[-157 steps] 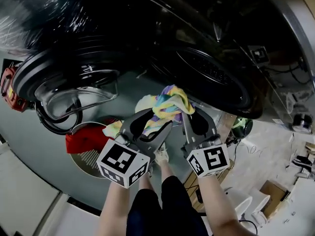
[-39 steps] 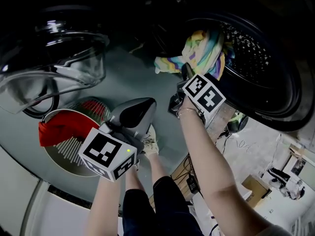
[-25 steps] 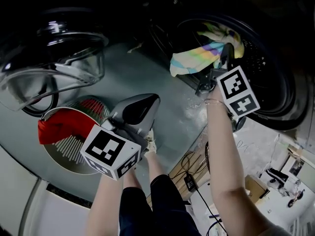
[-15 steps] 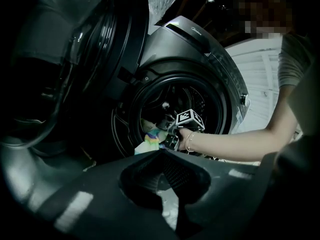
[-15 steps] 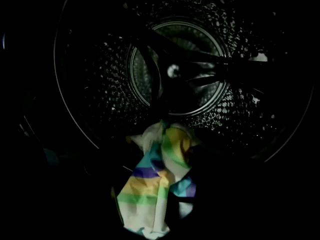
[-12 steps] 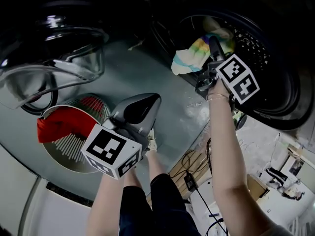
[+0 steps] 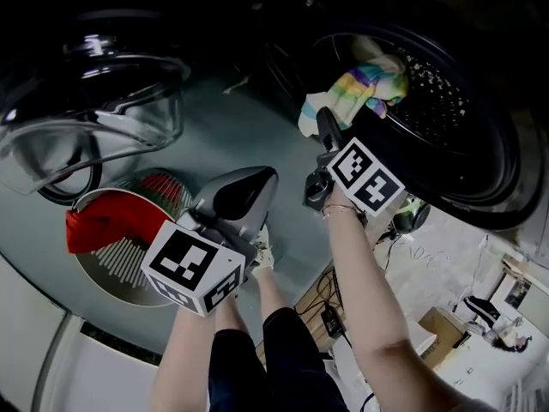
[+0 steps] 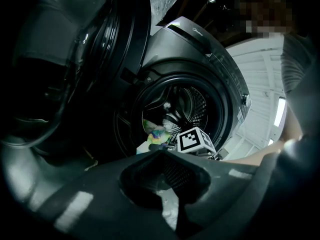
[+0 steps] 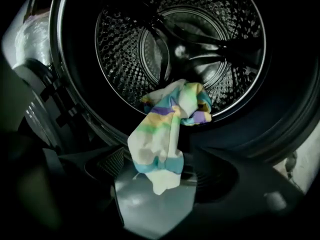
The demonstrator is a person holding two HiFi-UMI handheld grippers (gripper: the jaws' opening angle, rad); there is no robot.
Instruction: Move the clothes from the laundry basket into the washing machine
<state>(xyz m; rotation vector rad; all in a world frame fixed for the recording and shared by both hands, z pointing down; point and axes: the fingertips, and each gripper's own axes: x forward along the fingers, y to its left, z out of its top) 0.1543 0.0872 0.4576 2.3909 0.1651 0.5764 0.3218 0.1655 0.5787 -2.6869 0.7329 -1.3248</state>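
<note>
At the upper left of the head view the washer's glass door is standing swung open. Below it the laundry basket is sitting on the floor with a red garment draped over its rim. The left tool is hovering near the middle of the frame, its jaws pressed together on nothing, and its own view is showing only that closed pair. Just right of centre the right tool is pointing at the drum mouth, and in its own view the jaws are standing wide apart with bare floor showing between them. The striped cloth is hanging over the front lip of the washing machine, its bunched end inside the drum and its pale tail dangling outside. That tail is crossing the gap between the jaws without being gripped by them. I am taking this as the loading step, only half done for this piece. The tail is needing a push or a fresh pinch to go fully in, and then the red garment is waiting in the basket. Whether more clothes are lying under it I cannot tell. The upper part of the head view is running to black, and the far end of the drum is hard to make out.
</note>
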